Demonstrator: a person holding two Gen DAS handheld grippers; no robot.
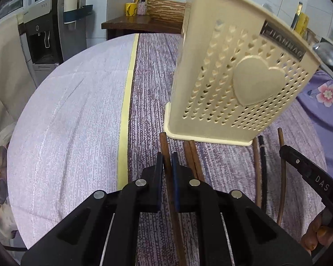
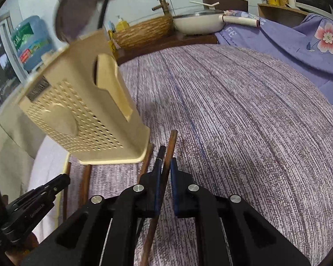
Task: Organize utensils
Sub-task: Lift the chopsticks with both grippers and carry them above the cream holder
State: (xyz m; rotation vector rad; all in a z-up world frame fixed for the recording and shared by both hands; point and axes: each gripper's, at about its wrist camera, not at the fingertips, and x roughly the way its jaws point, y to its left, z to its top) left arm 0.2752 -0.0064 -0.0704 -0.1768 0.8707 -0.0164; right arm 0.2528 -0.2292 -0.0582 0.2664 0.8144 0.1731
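A cream perforated utensil holder [image 1: 233, 82] with a raised heart stands upright on the purple cloth; it also shows in the right wrist view [image 2: 82, 115]. Several chopsticks lie in front of its base. My left gripper [image 1: 167, 157] is shut on a brown chopstick [image 1: 164, 146]. Two more brown chopsticks [image 1: 192, 153] lie just right of it. My right gripper [image 2: 165, 161] is closed around a brown chopstick [image 2: 171, 144], with a black chopstick [image 2: 158, 157] against its left finger. The right gripper also shows at the right edge of the left wrist view [image 1: 299, 161].
A dark wooden shelf [image 1: 142, 23] at the back holds a woven basket [image 1: 166, 11] and yellow cups. A white pan [image 2: 199, 22] sits on it. A water dispenser [image 1: 44, 37] stands at left. A floral cloth [image 2: 299, 42] covers the right.
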